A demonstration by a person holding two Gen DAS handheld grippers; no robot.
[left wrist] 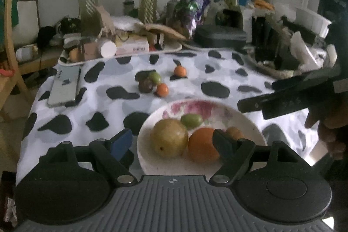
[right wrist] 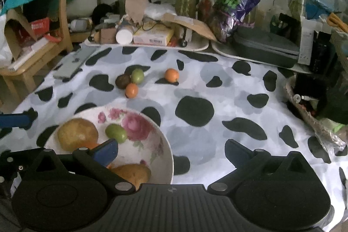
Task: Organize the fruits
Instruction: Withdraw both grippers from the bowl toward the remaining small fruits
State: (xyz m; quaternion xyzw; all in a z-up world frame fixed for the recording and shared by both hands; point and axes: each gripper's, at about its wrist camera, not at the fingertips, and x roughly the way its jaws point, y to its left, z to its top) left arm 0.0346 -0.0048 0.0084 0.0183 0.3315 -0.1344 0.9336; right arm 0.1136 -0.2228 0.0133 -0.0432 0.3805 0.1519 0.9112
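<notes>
A floral white bowl holds a yellow-brown pear, a big orange, a green fruit and a brown fruit. On the cloth beyond lie a dark fruit, a green fruit and two small oranges. My left gripper is open and empty, low over the bowl. My right gripper is open and empty at the bowl's right rim; it also shows in the left wrist view.
A cow-patterned cloth covers the table. A phone lies at the left. Trays of clutter, a grey case, plants and a wicker basket line the back and right. A wooden chair stands left.
</notes>
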